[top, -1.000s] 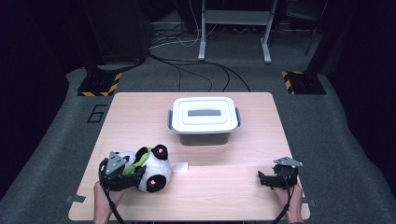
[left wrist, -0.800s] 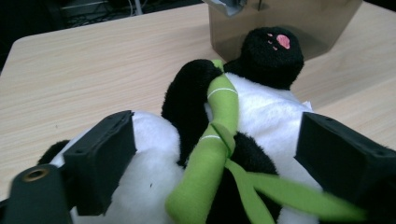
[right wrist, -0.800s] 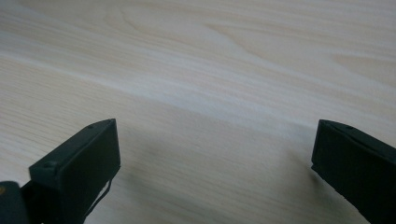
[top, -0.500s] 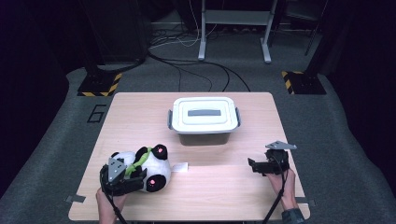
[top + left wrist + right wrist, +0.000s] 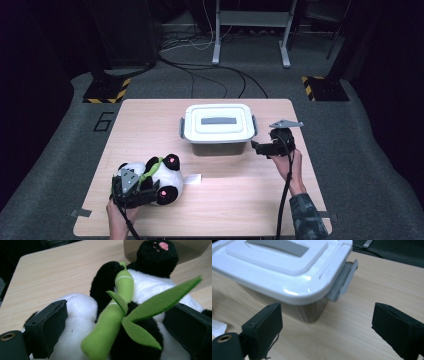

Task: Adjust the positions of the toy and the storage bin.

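My left gripper (image 5: 150,186) sits low at lower left of the high view, its jaws, which have just been opening, spread around the plush panda (image 5: 159,175) without clamping it. My right gripper (image 5: 256,146) hovers mid-right, pointing at the lidded storage box (image 5: 218,125), jaws apart though just narrowing, nothing between. A "6" (image 5: 103,121) is marked on the floor, left of the table (image 5: 235,200).

On the bench (image 5: 225,200), the lidded plastic box (image 5: 218,127) sits at the far middle; the plush panda (image 5: 157,177) lies near-left, a paper tag (image 5: 192,178) just right of it.
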A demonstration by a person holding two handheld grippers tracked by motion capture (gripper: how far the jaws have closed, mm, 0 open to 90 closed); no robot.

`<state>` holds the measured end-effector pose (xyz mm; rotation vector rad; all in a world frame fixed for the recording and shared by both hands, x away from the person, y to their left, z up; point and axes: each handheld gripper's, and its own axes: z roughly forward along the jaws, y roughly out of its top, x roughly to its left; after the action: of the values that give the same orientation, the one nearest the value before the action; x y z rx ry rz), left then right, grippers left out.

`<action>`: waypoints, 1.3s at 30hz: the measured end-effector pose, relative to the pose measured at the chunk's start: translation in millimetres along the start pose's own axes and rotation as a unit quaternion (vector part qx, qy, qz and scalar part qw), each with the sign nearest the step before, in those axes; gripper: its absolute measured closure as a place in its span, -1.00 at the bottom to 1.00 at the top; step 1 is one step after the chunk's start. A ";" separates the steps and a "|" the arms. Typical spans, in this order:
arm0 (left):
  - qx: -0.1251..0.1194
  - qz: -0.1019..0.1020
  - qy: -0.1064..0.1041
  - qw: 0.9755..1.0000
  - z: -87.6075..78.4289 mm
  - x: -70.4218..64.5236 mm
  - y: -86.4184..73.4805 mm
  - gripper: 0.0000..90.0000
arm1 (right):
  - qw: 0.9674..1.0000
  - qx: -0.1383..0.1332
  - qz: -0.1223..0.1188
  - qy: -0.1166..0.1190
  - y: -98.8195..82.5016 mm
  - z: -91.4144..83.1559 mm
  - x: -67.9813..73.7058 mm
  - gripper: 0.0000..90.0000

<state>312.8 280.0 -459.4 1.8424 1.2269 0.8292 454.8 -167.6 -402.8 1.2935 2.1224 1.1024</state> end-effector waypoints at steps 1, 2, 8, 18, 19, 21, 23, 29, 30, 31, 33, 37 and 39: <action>-0.002 -0.003 -0.002 1.000 -0.6 0.2 0.8 -0.88 | 1.000 0.001 0.000 0.000 5.4 1.9 0.6 -0.71; -0.004 -0.003 -0.002 1.000 -1.5 0.7 1.7 -0.90 | 1.000 0.001 -0.003 -0.001 10.5 4.4 1.0 -0.69; -0.018 -0.022 -0.016 0.999 -10.3 1.5 8.7 -0.99 | 1.000 0.029 -0.005 -0.007 34.1 25.4 1.3 -0.37; -0.025 -0.028 -0.044 0.998 -22.4 1.3 13.2 -1.00 | 0.998 0.054 0.007 -0.006 48.5 46.3 -0.8 0.14; -0.023 -0.030 -0.046 0.998 -20.5 1.5 12.2 -1.00 | 0.998 0.054 0.008 -0.004 48.6 46.2 -0.5 0.19; -0.018 -0.032 -0.049 0.998 -18.7 1.4 10.9 -1.00 | 0.998 0.055 0.014 -0.001 48.3 45.5 0.0 0.31; -0.019 -0.030 -0.052 0.998 -19.6 0.9 10.4 -1.00 | 0.998 0.055 0.020 0.000 47.8 44.8 1.1 0.35; -0.020 -0.031 -0.051 0.998 -23.4 0.9 10.1 -1.00 | 0.999 0.038 0.036 -0.008 44.7 41.6 -1.6 0.15; -0.019 -0.031 -0.051 0.998 -23.6 1.3 10.2 -1.00 | 0.998 0.029 0.047 -0.009 43.5 40.0 -4.7 0.08; -0.019 -0.030 -0.051 0.998 -24.0 1.9 10.2 -1.00 | 0.998 0.024 0.052 -0.016 43.0 38.8 -6.4 0.06; -0.021 -0.034 -0.050 0.998 -24.9 2.7 10.3 -1.00 | 0.997 0.007 0.064 -0.033 42.1 34.7 -11.8 -0.01; -0.023 -0.034 -0.050 0.998 -25.9 3.6 10.1 -1.00 | 0.995 0.009 0.071 -0.070 40.2 33.5 -21.6 0.02; -0.023 -0.034 -0.051 0.998 -26.2 3.7 9.9 -1.00 | 0.994 0.024 0.074 -0.077 38.4 38.5 -24.6 0.09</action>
<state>296.7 287.2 -437.3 1.7733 1.1904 0.7112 514.0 -163.6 -396.3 1.5293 1.9774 0.9789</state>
